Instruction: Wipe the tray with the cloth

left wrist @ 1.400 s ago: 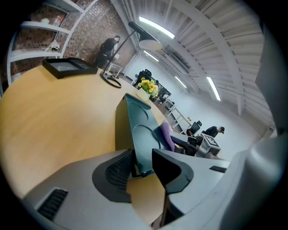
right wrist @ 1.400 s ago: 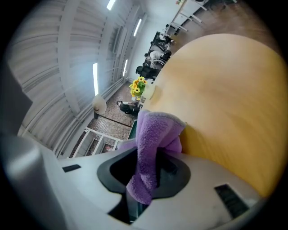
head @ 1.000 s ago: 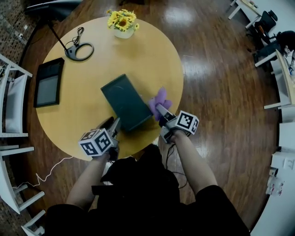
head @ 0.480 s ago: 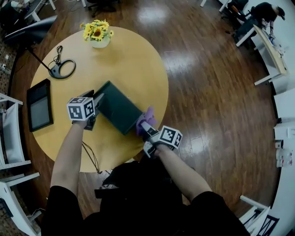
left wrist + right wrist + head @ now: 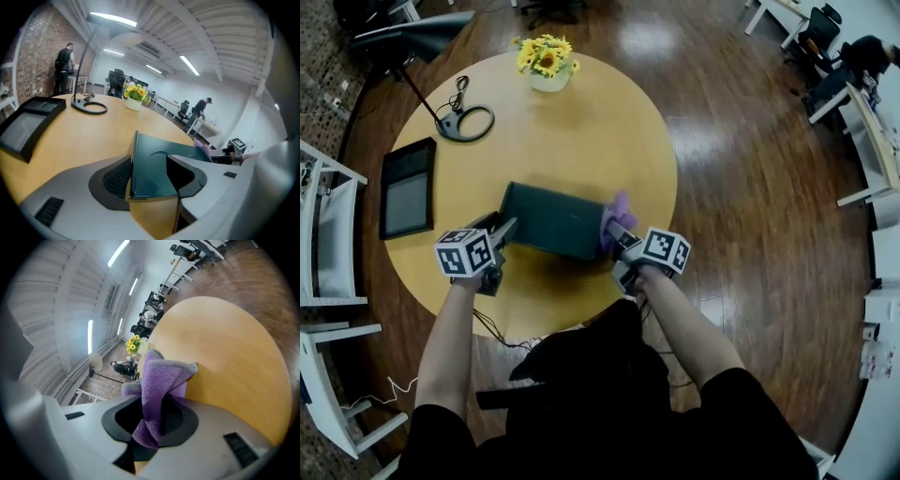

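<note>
A dark green tray (image 5: pixel 551 221) lies crosswise on the round wooden table (image 5: pixel 581 131). My left gripper (image 5: pixel 504 231) is at the tray's left end. In the left gripper view the tray's near end (image 5: pixel 157 150) sits between the wide jaws of this gripper (image 5: pixel 149 165). Those jaws have just been opening wide, then easing in slightly, and the pads do not visibly press on the tray. My right gripper (image 5: pixel 617 234) is shut on a bunched purple cloth (image 5: pixel 617 212) that rests against the tray's right end. The cloth (image 5: pixel 161 380) fills the right gripper (image 5: pixel 152 416).
At the table's far edge stands a vase of yellow flowers (image 5: pixel 546 58). A lamp's ring base (image 5: pixel 465 122) and a black tablet (image 5: pixel 408 187) lie to the left. White shelving (image 5: pixel 328 225) stands left of the table. Wood floor lies to the right, with desks and people far off.
The tray has swung from a slant to lie crosswise. My left gripper moved from the table's near edge to the tray's left end. The right gripper kept the cloth at the tray's right end.
</note>
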Demonstrator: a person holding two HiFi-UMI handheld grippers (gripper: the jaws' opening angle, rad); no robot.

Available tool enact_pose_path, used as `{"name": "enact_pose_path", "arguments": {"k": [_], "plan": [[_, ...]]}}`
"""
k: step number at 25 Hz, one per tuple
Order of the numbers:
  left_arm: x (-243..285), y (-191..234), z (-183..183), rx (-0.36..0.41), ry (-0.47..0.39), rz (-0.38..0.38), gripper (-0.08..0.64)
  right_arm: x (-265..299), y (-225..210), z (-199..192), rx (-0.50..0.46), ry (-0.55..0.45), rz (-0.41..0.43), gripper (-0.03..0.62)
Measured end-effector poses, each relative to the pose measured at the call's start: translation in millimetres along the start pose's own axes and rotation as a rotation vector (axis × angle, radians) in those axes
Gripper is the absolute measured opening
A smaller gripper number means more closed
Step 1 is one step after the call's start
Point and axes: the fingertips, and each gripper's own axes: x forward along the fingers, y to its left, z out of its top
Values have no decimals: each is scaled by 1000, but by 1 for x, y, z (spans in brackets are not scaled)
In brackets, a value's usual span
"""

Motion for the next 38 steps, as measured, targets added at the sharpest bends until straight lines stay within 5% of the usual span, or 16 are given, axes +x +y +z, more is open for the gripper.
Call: {"name": "enact_pose_path", "arguments": {"k": [8, 17, 32, 38], "plan": [[-68, -11, -43, -217, -57, 54, 232, 45, 17, 13, 47, 159, 85, 78], [-75, -5, -57, -181, -62, 76, 216, 29, 12, -10, 16, 171, 105, 80], [-76, 3, -61, -316, -116, 96, 156, -26, -2, -50, 193, -77, 124, 80], [-76, 33, -30, -349, -169, 19, 175, -33, -1, -79, 171, -47, 127, 83]]}}
